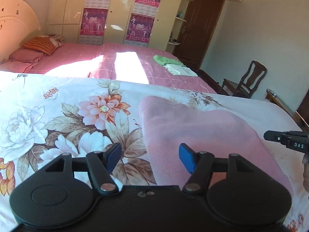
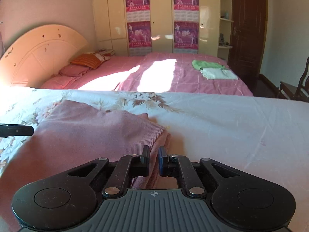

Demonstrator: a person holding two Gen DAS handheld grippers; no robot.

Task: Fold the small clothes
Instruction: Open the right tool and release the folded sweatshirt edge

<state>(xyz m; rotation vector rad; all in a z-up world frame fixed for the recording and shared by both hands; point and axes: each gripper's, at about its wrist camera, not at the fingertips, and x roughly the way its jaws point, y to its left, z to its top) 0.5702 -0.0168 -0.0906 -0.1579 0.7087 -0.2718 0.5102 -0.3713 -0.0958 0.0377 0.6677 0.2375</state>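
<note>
Left wrist view: the left gripper (image 1: 149, 159) is spread wide, gripping nothing, above the ribbed pink knit garment (image 1: 202, 127), which lies on the floral bedsheet (image 1: 58, 116) at four o'clock.

Right wrist view: the right gripper (image 2: 154, 159) is clenched on the garment's edge (image 2: 154, 166) at six o'clock.

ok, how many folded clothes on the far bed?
2: a green one near the bed's right edge and a white one overlapping its near side. Anything under them would be hidden.
</note>
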